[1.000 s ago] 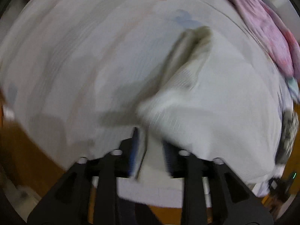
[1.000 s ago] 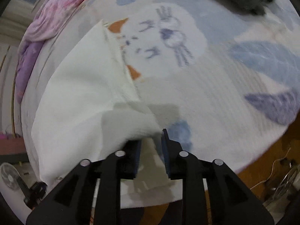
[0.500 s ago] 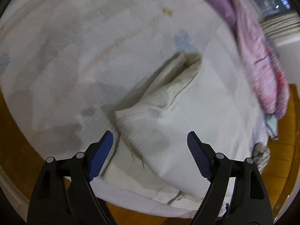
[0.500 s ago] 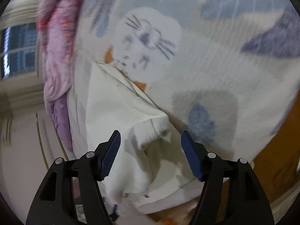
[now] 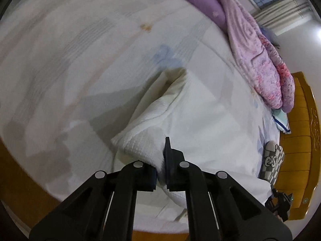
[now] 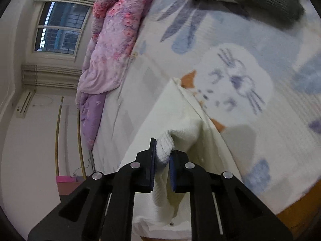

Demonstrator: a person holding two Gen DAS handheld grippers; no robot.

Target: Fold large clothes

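A white knitted garment (image 5: pixel 200 116) lies on the bed, partly folded over itself. My left gripper (image 5: pixel 160 172) is shut on a fold at its near edge. In the right wrist view the same white garment (image 6: pixel 176 116) stretches away from me, and my right gripper (image 6: pixel 162 160) is shut on a bunched corner of it, lifted a little off the bed.
The bed sheet (image 6: pixel 240 76) has a cat print. A pink and purple quilt (image 5: pixel 256 46) lies along the far side and also shows in the right wrist view (image 6: pixel 112 36). A checked grey garment (image 5: pixel 272 160) lies by the wooden bed frame (image 5: pixel 301 140). A window (image 6: pixel 60 30) is on the wall.
Both grippers opened and let go half a second ago, then shut again on new folds of the white garment. The right one has lifted its corner.
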